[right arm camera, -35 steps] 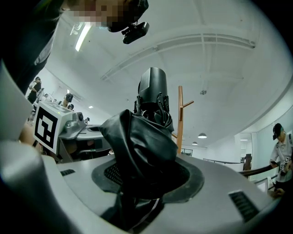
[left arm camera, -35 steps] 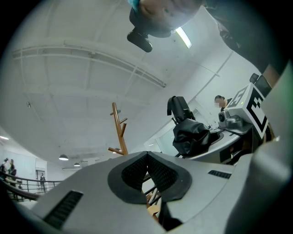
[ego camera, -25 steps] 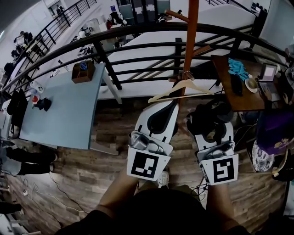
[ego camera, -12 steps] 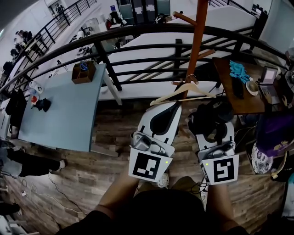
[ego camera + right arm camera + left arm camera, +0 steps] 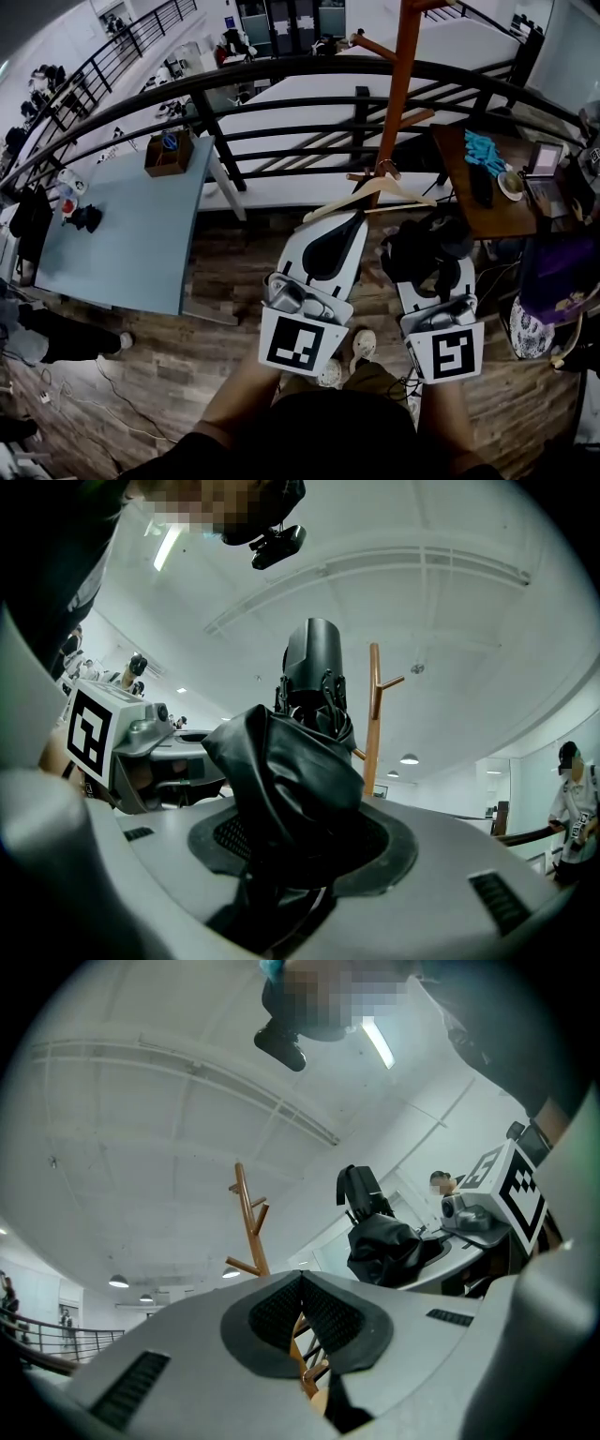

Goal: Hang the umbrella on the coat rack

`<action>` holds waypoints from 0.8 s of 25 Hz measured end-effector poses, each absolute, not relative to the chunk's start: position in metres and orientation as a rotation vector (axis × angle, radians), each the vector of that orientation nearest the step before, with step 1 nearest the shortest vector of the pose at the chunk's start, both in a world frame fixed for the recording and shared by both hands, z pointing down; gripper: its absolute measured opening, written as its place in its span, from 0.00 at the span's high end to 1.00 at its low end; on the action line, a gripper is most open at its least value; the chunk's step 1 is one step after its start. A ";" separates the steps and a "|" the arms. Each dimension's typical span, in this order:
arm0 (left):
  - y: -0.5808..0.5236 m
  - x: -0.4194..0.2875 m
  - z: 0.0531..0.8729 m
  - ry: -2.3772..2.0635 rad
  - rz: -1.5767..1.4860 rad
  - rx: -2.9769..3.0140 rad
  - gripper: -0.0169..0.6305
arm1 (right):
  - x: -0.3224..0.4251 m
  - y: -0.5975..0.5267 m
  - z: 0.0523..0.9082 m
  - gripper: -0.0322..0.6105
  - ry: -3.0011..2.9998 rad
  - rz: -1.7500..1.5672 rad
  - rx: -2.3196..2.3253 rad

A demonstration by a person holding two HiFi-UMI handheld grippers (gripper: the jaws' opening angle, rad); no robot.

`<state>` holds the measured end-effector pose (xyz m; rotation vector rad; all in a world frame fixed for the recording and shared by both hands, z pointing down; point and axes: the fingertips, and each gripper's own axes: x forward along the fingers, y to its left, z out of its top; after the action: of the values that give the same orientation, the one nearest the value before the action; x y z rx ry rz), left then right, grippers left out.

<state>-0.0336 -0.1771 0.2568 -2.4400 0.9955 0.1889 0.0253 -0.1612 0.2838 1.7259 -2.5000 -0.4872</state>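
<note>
My right gripper (image 5: pixel 433 270) is shut on a folded black umbrella (image 5: pixel 422 246), whose bunched fabric and thick handle stand up out of the jaws (image 5: pixel 292 761). My left gripper (image 5: pixel 353 218) is shut with nothing in it, and its pads meet at the tip (image 5: pixel 301 1283). The orange wooden coat rack (image 5: pixel 403 94) rises just beyond both grippers, in front of the railing. A wooden clothes hanger (image 5: pixel 375 192) hangs on one of its low pegs, right above the left gripper's tip. The rack's pole and pegs also show past the jaws (image 5: pixel 249 1222) (image 5: pixel 373 714).
A black metal railing (image 5: pixel 281 75) runs across behind the rack. A light blue table (image 5: pixel 131 225) stands at left. At right is a brown desk (image 5: pixel 469 202) with a laptop and cup, and a purple bag (image 5: pixel 558 267). A person (image 5: pixel 572 803) stands far right.
In the head view the rack and hanger have drifted slightly right and up, and a shoe now shows between the grippers. Both grippers keep their pose and grip.
</note>
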 end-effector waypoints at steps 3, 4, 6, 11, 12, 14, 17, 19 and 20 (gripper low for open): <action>-0.180 -0.027 0.258 0.994 0.187 -2.443 0.96 | 0.032 -0.165 0.285 0.60 -2.500 -0.479 1.733; -0.182 -0.024 0.258 0.994 0.185 -2.443 0.96 | 0.035 -0.167 0.285 0.60 -2.501 -0.477 1.734; -0.187 -0.020 0.258 0.998 0.180 -2.443 0.96 | 0.040 -0.172 0.284 0.60 -2.505 -0.478 1.730; -0.203 -0.008 0.255 1.017 0.175 -2.429 0.96 | 0.051 -0.190 0.281 0.60 -2.527 -0.482 1.710; -0.207 -0.007 0.253 1.024 0.177 -2.425 0.96 | 0.052 -0.195 0.280 0.60 -2.533 -0.485 1.704; -0.215 -0.005 0.250 1.040 0.180 -2.421 0.96 | 0.055 -0.203 0.276 0.60 -2.544 -0.494 1.696; -0.227 0.001 0.242 1.062 0.175 -2.401 0.96 | 0.061 -0.217 0.268 0.60 -2.570 -0.511 1.676; -0.235 0.005 0.236 1.076 0.171 -2.385 0.96 | 0.065 -0.225 0.264 0.60 -2.586 -0.523 1.660; -0.240 0.007 0.234 1.085 0.167 -2.377 0.96 | 0.067 -0.230 0.262 0.60 -2.592 -0.530 1.650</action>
<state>0.0068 -0.2396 0.2339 -2.3769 1.0853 0.1674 0.0668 -0.2299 0.2619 1.6501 -2.5922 -0.5299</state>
